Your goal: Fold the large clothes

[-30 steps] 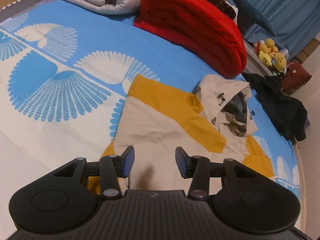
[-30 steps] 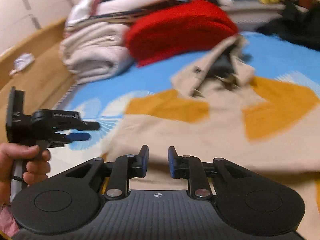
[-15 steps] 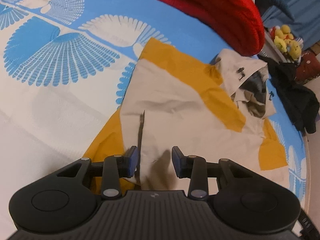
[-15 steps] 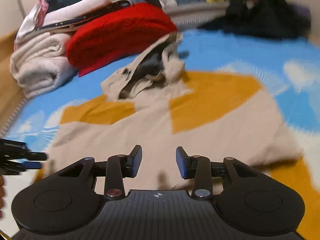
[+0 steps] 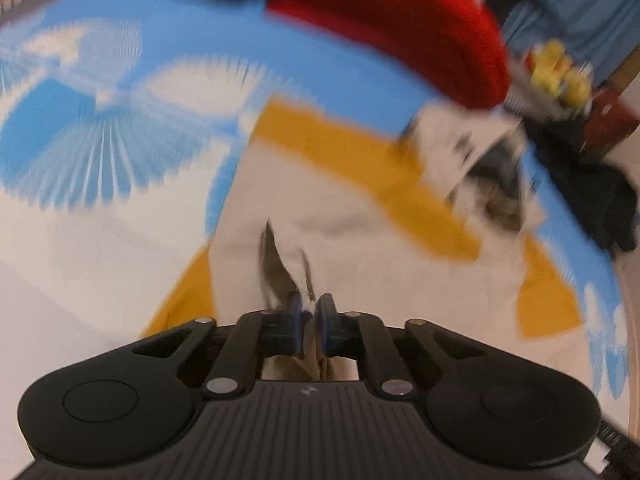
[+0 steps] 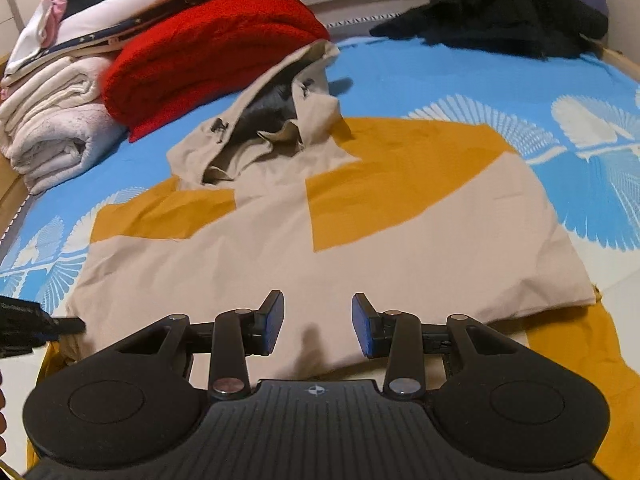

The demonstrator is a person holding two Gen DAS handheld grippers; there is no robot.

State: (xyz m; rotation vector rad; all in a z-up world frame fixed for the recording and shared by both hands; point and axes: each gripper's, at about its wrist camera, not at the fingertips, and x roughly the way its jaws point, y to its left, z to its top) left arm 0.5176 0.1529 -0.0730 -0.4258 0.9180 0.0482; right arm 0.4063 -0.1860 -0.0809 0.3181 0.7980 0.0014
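Lying flat, hoodie (image 6: 280,256) points its hood toward red blanket (image 6: 208,48).

Warm, moderately bright indoor light is observed in both views. The left wrist view is heavily smeared by motion blur: the red blanket (image 5: 400,28), the bedsheet (image 5: 100,140) pattern and the hooded jacket (image 5: 360,240) are rendered with streaked edges, while the left claw (image 5: 308,316) remains sharp. The right wrist view is largely sharp, with slight softness toward the upper left corner. A soft shadow is cast on the jacket between the right claw (image 6: 318,322) fingers. Strong fisheye curvature is seen at the edges. No glare is noted.
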